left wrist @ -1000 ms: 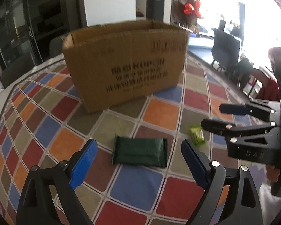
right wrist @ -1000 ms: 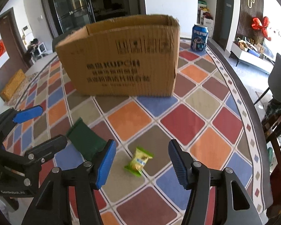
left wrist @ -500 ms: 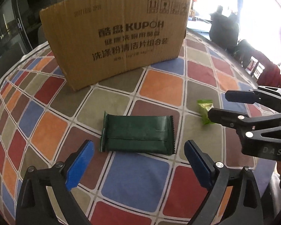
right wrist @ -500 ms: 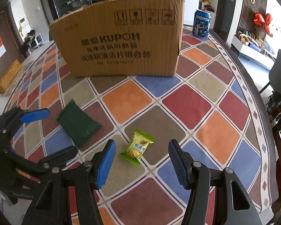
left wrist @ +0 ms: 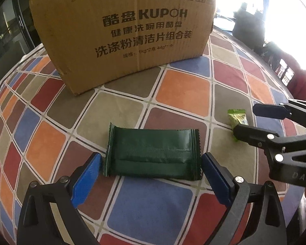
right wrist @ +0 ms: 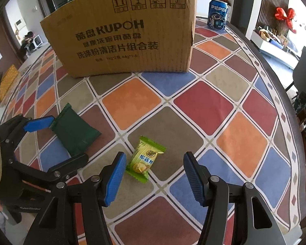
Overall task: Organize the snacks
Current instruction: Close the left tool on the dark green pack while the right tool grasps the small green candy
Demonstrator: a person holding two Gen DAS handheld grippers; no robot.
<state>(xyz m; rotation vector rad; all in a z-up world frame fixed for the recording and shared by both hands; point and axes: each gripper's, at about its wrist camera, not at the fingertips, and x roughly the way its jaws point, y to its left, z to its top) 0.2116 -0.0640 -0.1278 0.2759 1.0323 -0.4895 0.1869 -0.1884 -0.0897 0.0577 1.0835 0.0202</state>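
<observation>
Left gripper [left wrist: 152, 173]: jaws wide, just opened further, straddling dark green packet [left wrist: 153, 153], holding nothing; flat foil could slip out
Right gripper [right wrist: 155, 175]: half open, empty, light green candy [right wrist: 144, 159] sits off-centre by one pad; may get nudged away

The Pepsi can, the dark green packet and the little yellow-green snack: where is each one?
Pepsi can [right wrist: 218, 14]: right wrist view, on its blue side.
Dark green packet [left wrist: 153, 153]: left wrist view, middle of the wrapper.
Yellow-green snack [right wrist: 145, 159]: right wrist view, centre of its printed front.
</observation>
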